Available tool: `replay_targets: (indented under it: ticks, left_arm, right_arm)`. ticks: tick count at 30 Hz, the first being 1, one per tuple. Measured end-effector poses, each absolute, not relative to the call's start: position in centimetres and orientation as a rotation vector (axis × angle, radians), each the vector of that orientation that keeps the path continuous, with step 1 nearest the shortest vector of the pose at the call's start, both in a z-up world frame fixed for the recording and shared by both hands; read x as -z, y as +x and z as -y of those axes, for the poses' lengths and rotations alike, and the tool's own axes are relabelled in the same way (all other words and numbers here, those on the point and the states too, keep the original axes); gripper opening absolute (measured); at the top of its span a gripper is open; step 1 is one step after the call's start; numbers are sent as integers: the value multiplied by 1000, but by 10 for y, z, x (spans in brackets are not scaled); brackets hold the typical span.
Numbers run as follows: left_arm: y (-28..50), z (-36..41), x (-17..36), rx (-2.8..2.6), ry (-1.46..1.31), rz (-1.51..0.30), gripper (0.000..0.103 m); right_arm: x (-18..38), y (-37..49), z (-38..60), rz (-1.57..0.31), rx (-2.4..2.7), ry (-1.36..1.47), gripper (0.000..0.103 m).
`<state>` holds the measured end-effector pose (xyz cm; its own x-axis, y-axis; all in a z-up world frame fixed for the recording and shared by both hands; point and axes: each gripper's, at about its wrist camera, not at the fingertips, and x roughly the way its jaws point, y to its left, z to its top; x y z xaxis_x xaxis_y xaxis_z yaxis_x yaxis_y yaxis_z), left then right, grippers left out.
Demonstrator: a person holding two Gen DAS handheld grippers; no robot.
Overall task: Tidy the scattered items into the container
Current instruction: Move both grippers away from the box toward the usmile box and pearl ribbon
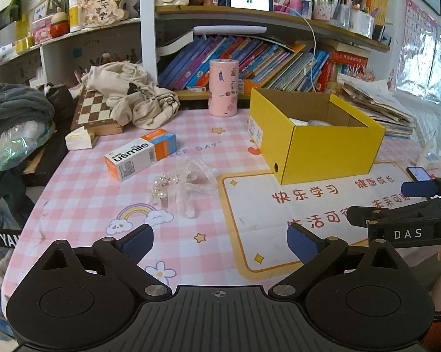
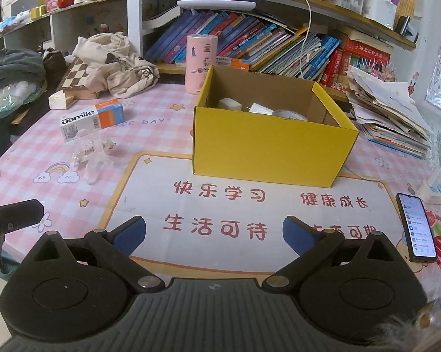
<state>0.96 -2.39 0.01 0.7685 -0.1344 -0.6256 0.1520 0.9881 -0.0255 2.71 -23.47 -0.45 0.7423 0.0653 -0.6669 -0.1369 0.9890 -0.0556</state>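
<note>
An open yellow cardboard box (image 1: pixel 323 143) (image 2: pixel 267 149) stands on the pink checked table mat and holds a few white items and a tape roll (image 2: pixel 289 115). Left of it lie an orange-and-white usmile carton (image 1: pixel 141 154) (image 2: pixel 93 120) and a clear plastic bag with pearl beads (image 1: pixel 180 187) (image 2: pixel 93 155). My left gripper (image 1: pixel 220 245) hovers open and empty over the mat, short of the bag. My right gripper (image 2: pixel 214 234) is open and empty in front of the box; its fingers (image 1: pixel 416 189) show at the right edge of the left wrist view.
A pink cylinder (image 1: pixel 223 86) stands behind the box. A chessboard (image 1: pixel 94 111) under a beige garment (image 1: pixel 132 94) lies at the back left, with a small white wedge box (image 1: pixel 78 139). A phone (image 2: pixel 416 226) lies at the right. Book stacks (image 2: pixel 387 114) and shelves line the back.
</note>
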Motion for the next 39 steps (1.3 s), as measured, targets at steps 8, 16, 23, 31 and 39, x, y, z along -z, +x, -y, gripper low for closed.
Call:
replay_targets:
  ticks: [8, 16, 23, 31, 39]
  left_arm:
    - [7, 18, 2, 139, 11, -686, 99]
    - [0, 2, 1, 86, -14, -680, 99]
    - [-4, -12, -1, 45, -31, -674, 99]
    - [-3, -25, 0, 10, -61, -668, 99]
    - [3, -31, 1, -14, -78, -672, 99]
  right_arm:
    - [8, 25, 227, -744, -137, -122, 103]
    - [7, 25, 210, -734, -195, -150, 103]
    - [6, 29, 192, -729, -252, -178, 103]
    - [5, 33, 176, -723, -306, -211, 103]
    - [6, 45, 167, -731, -336, -226, 103]
